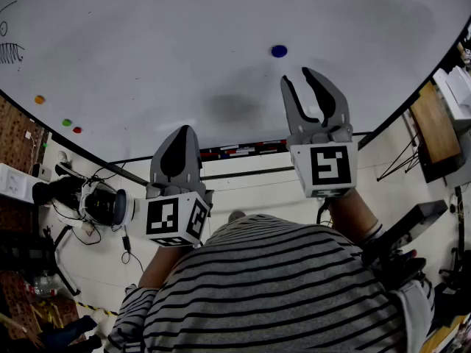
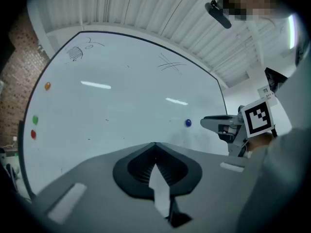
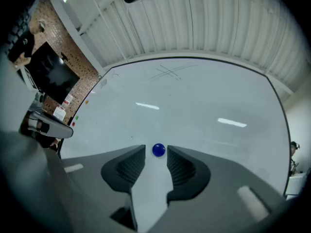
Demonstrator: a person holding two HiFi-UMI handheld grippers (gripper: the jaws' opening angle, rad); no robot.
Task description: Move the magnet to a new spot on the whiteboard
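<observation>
I'm holding my right gripper [image 1: 298, 85] up near the whiteboard [image 1: 184, 43] with its jaws spread apart and nothing clamped in them. In the right gripper view the blue magnet [image 3: 158, 150] is showing right in the gap at the jaw tips. From the head view, though, it's sitting on the board just past the tips, up and a bit left of them, so it's not looking like they're touching it. My left gripper [image 1: 182, 134] is hanging lower in the frame, left of centre, with its jaws pressed together and nothing between them, and it's pointing at the bottom edge of the board. Over at the far left of the head view three more little magnets are sticking to the board: an orange one [image 1: 40, 99], with a green one [image 1: 67, 122] and a red one [image 1: 77, 130] below it, those two just beside each other. Some marker scribbles [image 1: 11, 50] are showing in the upper left corner. A tray of markers [image 1: 239, 151] is running along under the board between my two grippers, and my striped shirt [image 1: 280, 293] is filling the bottom of the frame.
</observation>
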